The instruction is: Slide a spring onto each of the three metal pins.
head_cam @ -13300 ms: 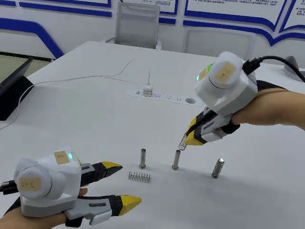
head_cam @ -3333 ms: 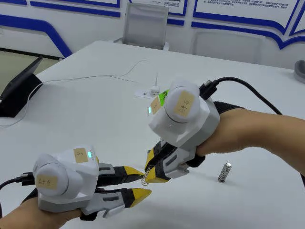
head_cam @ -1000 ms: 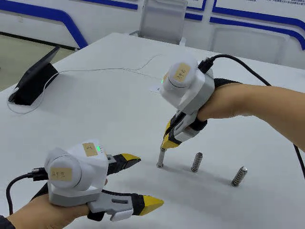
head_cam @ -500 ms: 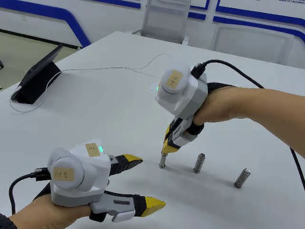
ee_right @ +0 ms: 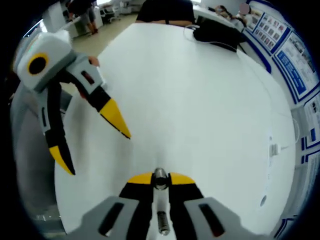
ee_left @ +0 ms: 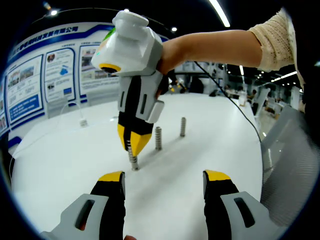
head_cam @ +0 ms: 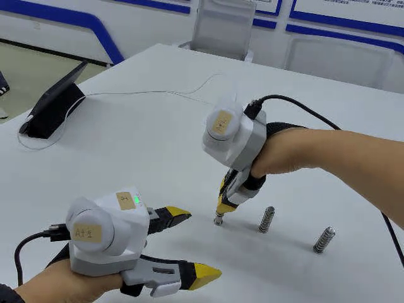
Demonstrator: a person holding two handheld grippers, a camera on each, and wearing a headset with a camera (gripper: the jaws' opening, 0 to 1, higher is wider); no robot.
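Head view: right gripper (head_cam: pixel 221 209) tips hide the upper part of the pin (head_cam: pixel 218 220); the spring (ee_left: pixel 131 152) on it is too small to make out there. Chair (head_cam: pixel 224 25) cut off by top edge.

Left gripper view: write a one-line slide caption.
White-and-yellow right tool holds a coiled metal spring on the nearest upright metal pin; two spring-covered pins stand behind on the white table.
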